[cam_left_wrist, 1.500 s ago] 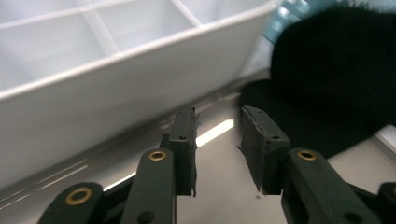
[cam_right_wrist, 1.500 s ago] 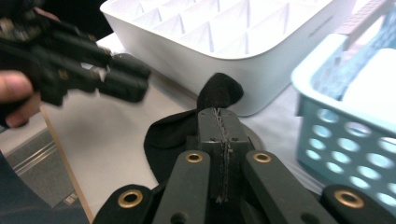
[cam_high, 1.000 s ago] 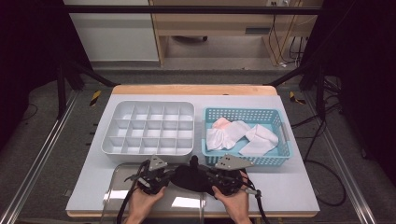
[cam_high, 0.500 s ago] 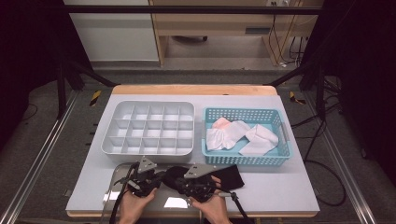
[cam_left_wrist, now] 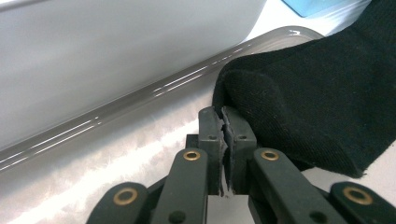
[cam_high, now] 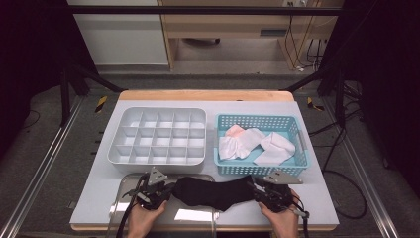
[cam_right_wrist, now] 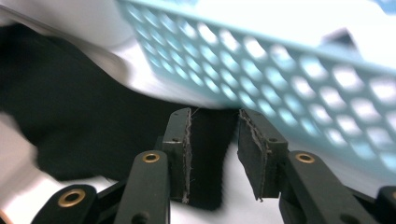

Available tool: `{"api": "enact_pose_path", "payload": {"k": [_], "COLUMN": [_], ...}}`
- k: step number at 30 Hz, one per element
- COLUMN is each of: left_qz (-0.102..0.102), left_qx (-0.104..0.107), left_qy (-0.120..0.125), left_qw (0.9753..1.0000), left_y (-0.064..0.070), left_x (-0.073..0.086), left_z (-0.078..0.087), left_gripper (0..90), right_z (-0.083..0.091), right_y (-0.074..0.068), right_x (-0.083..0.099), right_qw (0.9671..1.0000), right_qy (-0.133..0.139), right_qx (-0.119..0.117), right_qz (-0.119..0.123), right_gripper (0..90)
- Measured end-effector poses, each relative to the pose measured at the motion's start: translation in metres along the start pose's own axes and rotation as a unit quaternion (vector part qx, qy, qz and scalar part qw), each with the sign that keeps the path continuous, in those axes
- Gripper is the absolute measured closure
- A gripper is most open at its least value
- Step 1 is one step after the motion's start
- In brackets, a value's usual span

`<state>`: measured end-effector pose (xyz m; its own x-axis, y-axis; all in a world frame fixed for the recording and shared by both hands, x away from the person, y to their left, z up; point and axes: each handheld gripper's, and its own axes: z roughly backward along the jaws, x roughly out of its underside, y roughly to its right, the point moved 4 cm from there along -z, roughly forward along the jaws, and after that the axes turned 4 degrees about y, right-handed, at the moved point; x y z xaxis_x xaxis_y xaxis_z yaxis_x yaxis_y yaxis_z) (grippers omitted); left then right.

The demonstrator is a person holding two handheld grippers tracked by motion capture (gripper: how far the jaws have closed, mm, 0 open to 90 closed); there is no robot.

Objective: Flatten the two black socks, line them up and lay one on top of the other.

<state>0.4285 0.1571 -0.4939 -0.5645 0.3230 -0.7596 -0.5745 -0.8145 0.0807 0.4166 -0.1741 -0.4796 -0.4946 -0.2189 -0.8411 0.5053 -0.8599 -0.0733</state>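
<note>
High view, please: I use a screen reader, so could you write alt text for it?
A black fabric sock lies stretched between the left gripper and the right gripper at the near edge of a pale grey table. Behind it sit a white plastic compartment tray and a light blue perforated basket holding white cloths.

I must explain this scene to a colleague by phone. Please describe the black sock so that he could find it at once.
Start at the blue basket on the table's right side and come toward the near edge. The black sock lies stretched there between the left gripper and right gripper, partly over a clear tray. It is the one dark cloth; the others, in the basket, are white.
</note>
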Motion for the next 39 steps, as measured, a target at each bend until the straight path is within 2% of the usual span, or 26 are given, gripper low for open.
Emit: {"api": "enact_pose_path", "payload": {"k": [4, 8, 10, 13, 15, 18, 21, 24, 27, 29, 32, 34, 37, 39], "left_qz": [-0.002, 0.0, 0.002, 0.003, 0.007, 0.009, 0.023, 0.03, 0.029, 0.023, 0.004, -0.002, -0.017, -0.024], "left_qx": [-0.001, 0.0, 0.0, 0.001, 0.002, 0.001, 0.006, 0.009, 0.025, 0.033, 0.015, 0.013, -0.016, -0.039], "left_qy": [-0.001, 0.001, 0.002, 0.002, 0.003, 0.006, 0.025, 0.051, 0.058, 0.051, 0.024, 0.008, -0.011, -0.023], "left_qw": [1.0, 1.0, 1.0, 1.0, 1.0, 0.9999, 0.9994, 0.9982, 0.9976, 0.9979, 0.9996, 0.9999, 0.9997, 0.9987], "left_y": [0.0, 0.0, -0.001, -0.002, -0.003, -0.004, -0.006, -0.007, -0.001, 0.005, 0.015, 0.019, 0.022, 0.019], "left_x": [0.001, 0.001, 0.001, 0.002, 0.001, 0.001, -0.004, -0.012, -0.017, -0.017, -0.016, -0.015, -0.015, -0.015], "left_z": [-0.001, -0.001, -0.001, -0.001, -0.001, 0.0, 0.008, 0.023, 0.031, 0.029, 0.016, 0.008, -0.001, -0.005], "left_gripper": [86.3, 86.4, 86.6, 86.8, 86.7, 83.5, 75.6, 73.5, 72.4, 71.6, 69.1, 67.5, 67.7, 75.5], "right_z": [-0.005, -0.007, -0.006, -0.004, -0.004, -0.006, -0.006, 0.0, 0.004, 0.003, 0.0, -0.001, -0.004, -0.005], "right_y": [0.005, 0.004, 0.005, 0.009, 0.012, 0.012, 0.012, 0.015, 0.018, 0.019, 0.016, 0.014, 0.012, 0.012], "right_x": [0.018, 0.019, 0.017, 0.015, 0.016, 0.018, 0.019, 0.016, 0.016, 0.017, 0.018, 0.018, 0.02, 0.021], "right_qw": [0.9996, 0.999, 0.9992, 0.9995, 0.9993, 0.9991, 0.9988, 0.9988, 0.9988, 0.9985, 0.9986, 0.9987, 0.9987, 0.9985], "right_qy": [-0.025, -0.035, -0.034, -0.024, -0.028, -0.034, -0.033, -0.021, -0.015, -0.016, -0.019, -0.022, -0.029, -0.034], "right_qx": [-0.001, -0.017, -0.014, -0.003, 0.005, -0.004, -0.014, -0.018, -0.015, -0.015, -0.019, -0.02, -0.017, -0.018], "right_qz": [-0.016, -0.021, -0.017, -0.019, -0.022, -0.027, -0.033, -0.04, -0.045, -0.049, -0.045, -0.043, -0.037, -0.039], "right_gripper": [66.6, 84.6, 86.4, 86.6, 86.4, 80.6, 74.9, 74.4, 74.3, 74.1, 73.6, 73.5, 75.0, 79.8]}}
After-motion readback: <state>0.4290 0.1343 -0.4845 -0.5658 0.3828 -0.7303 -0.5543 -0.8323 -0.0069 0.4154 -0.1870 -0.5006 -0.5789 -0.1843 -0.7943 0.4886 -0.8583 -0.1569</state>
